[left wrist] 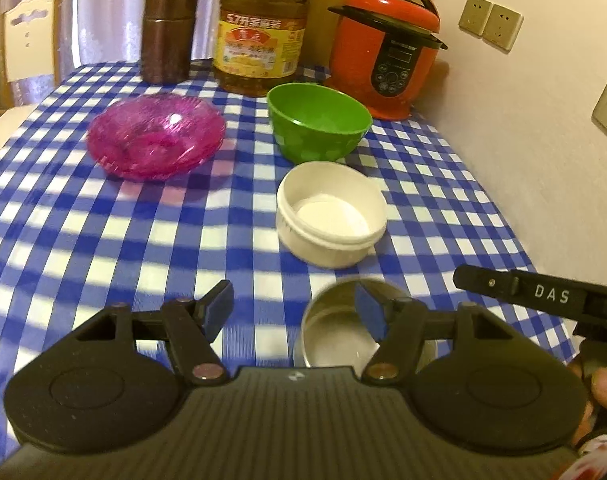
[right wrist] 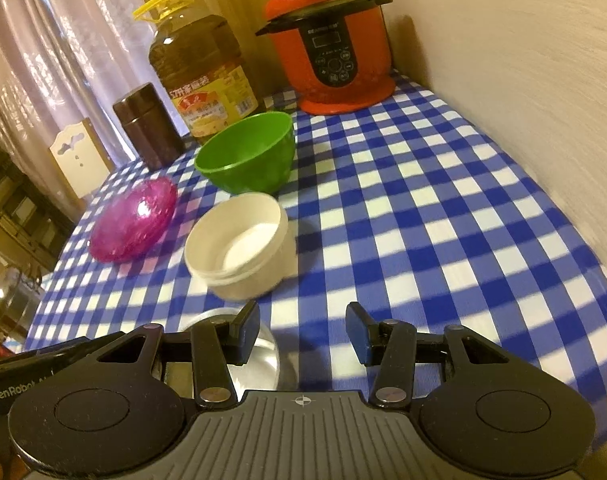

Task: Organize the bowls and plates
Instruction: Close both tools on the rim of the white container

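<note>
Left gripper [left wrist: 297, 312]: hovers over the near part of the table, fingers [left wrist: 218, 308] spread with nothing between them; its right finger overlaps the steel bowl's rim in the picture, and whether it touches cannot be told.
Right gripper [right wrist: 303, 334]: hovers near the left one, fingers [right wrist: 361, 338] parted and gripping nothing; only checked cloth shows in the gap.
Person: a thumb and a bit of patterned sleeve show at the lower right edge of the left wrist view, on the right gripper's handle.
Steel bowl [left wrist: 335, 340]: nearest dish, upright and empty, by the near edge of the table, partly hidden behind the grippers.
White bowl [left wrist: 330, 214]: upright, empty, just beyond the steel bowl, apart from it.
Green bowl [left wrist: 318, 126]: upright, just beyond the white bowl, close but with a small gap.
Pink glass plates [left wrist: 157, 136]: a shallow stack of translucent pink dishes, left of the green bowl and white bowl, well apart from both.
Table [left wrist: 83, 240]: covered in a blue-and-white checked cloth; its right edge runs along a wall.
Far edge: a brown canister [left wrist: 168, 36], a large cooking oil jug [left wrist: 263, 28] and a red pressure cooker [left wrist: 383, 52] at the far right corner by the wall.
Beyond the table: a pale chair back [left wrist: 31, 36] and curtains [left wrist: 115, 0].
</note>
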Motion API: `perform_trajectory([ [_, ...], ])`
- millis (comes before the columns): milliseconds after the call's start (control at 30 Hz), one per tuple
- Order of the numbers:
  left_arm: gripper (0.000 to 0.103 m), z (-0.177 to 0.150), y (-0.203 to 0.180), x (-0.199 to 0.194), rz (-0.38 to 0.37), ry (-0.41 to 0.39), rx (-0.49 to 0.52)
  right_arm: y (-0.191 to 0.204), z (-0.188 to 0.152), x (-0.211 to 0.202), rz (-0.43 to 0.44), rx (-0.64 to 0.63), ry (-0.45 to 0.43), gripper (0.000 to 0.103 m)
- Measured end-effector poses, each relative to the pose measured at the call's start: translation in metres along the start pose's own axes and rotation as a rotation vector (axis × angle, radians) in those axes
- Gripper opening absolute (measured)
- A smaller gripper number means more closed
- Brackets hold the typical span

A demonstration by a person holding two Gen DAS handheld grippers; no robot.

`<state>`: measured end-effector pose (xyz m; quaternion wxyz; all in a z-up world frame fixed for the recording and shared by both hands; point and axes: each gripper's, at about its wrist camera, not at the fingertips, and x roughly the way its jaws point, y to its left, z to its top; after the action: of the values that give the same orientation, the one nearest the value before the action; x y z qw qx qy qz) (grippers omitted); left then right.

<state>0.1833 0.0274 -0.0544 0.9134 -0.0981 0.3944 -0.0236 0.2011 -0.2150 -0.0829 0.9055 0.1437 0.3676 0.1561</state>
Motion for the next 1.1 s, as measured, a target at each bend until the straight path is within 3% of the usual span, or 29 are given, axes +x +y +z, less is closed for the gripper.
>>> perform_trajectory([
  [200,0.061,0.033,0.010,0.043,-0.058,0.014,-0.036,-0.005,0.031,0.035,0.019,0.015,0.015,0.048],
  [333,0.050,0.050,0.017,0.069,-0.057,0.002,-0.028,-0.006,0.047,0.062,0.038,0.028,0.042,0.048],
  [467,0.047,0.061,0.023,0.090,-0.076,0.023,-0.057,-0.003,0.059,0.083,0.051,0.024,0.060,0.047],
  [633,0.039,0.061,0.025,0.110,-0.077,0.043,-0.057,-0.002,0.068,0.103,0.040,0.012,0.075,0.046],
  [767,0.032,0.057,0.028,0.121,-0.074,0.069,-0.059,-0.007,0.071,0.112,0.041,0.011,0.093,0.036],
  [1100,0.021,0.054,0.027,0.130,-0.099,0.075,-0.061,-0.009,0.069,0.124,0.083,0.019,0.139,0.028],
])
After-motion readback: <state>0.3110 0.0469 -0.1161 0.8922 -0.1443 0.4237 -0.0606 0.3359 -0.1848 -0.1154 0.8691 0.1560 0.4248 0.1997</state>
